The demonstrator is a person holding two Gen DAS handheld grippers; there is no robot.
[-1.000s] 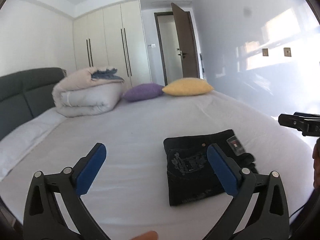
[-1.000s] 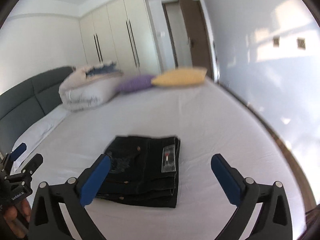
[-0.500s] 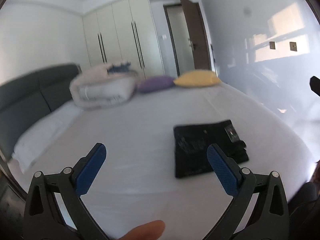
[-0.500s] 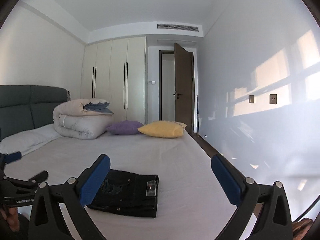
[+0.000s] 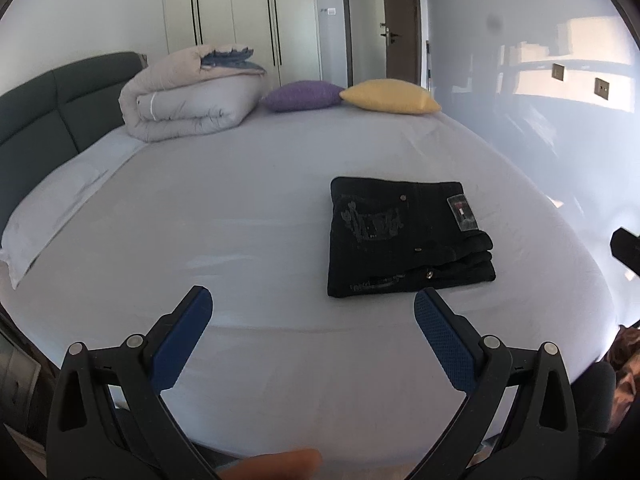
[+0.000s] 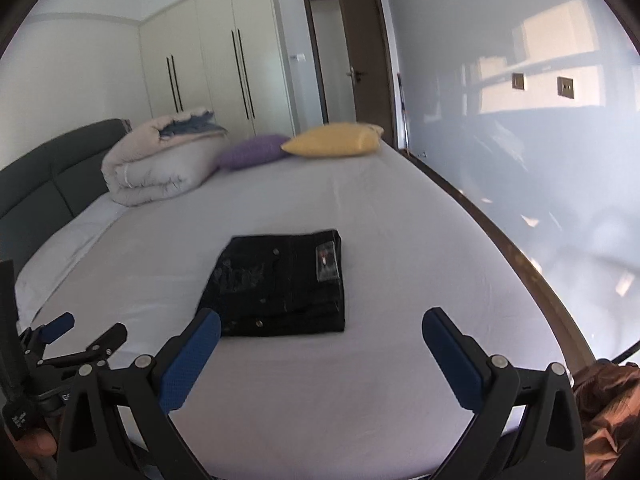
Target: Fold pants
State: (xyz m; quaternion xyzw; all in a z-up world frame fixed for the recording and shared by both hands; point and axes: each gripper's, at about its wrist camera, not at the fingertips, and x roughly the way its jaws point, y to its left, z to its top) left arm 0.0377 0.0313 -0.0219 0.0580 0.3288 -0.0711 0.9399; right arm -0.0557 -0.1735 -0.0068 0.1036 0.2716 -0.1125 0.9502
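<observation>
The black pants [image 5: 404,236] lie folded into a compact rectangle on the white bed sheet [image 5: 240,216], label patch facing up. They also show in the right wrist view [image 6: 280,284]. My left gripper [image 5: 312,300] is open and empty, held above the bed's near edge, short and left of the pants. My right gripper [image 6: 320,320] is open and empty, just short of the pants' near edge. The left gripper also shows at the lower left of the right wrist view [image 6: 84,330]. A dark part of the right gripper shows at the right edge of the left wrist view.
A rolled duvet [image 5: 188,96], a purple cushion [image 5: 300,96] and a yellow cushion [image 5: 388,96] lie at the far end of the bed. A dark headboard [image 5: 52,108] and a white pillow [image 5: 52,208] are at the left. Wardrobes and an open door stand behind.
Both grippers have swung about and now tilt down toward the bed again. The folded pants have stayed in place. Both grippers stay open and empty.
</observation>
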